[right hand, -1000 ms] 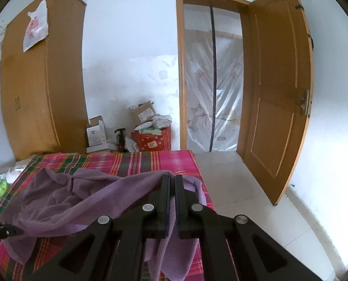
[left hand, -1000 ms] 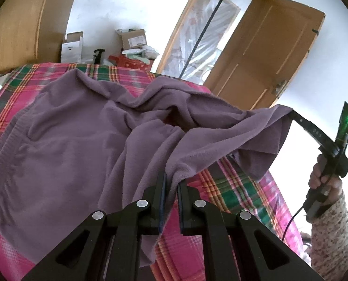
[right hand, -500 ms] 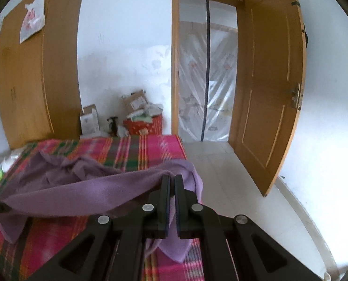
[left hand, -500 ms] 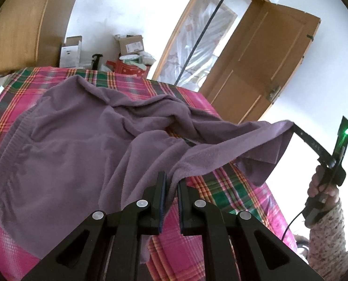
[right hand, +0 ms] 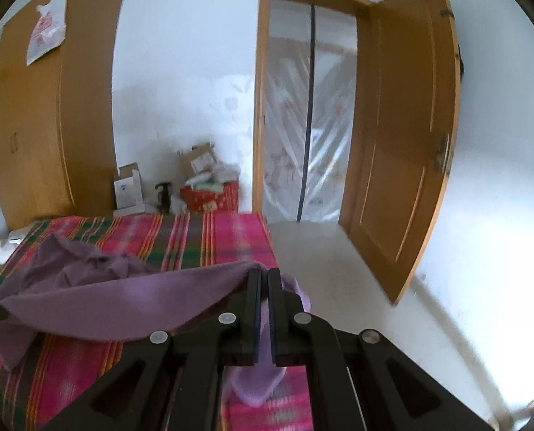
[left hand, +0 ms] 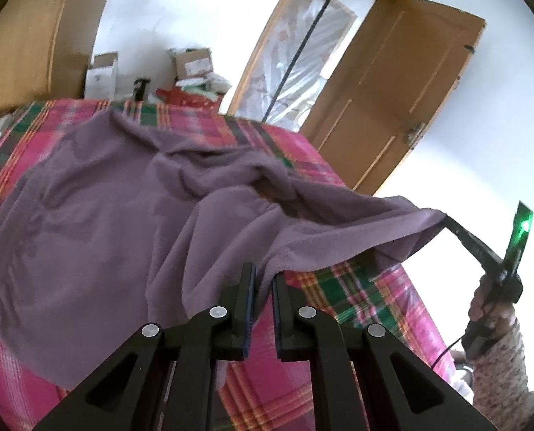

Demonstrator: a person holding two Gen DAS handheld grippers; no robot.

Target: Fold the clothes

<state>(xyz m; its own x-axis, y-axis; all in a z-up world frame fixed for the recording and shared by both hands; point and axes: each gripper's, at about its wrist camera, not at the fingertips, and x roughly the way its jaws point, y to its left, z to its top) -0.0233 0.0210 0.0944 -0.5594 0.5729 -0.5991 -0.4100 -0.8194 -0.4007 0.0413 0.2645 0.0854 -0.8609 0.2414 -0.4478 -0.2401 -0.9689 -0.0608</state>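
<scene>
Purple garment on bed, edge stretched between left tool and right tool, both clamped on it; next: carried across, level.

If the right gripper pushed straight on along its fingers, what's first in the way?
Probably the plaid bedcover just past the purple garment pinched in the right gripper; depth is unclear.

The garment lies on the bed, its bulk toward the left edge, its near hem raised above the near edge between the left gripper and right gripper. Behind the bed's far edge stand boxes; a wardrobe stands left of them, a door right
</scene>
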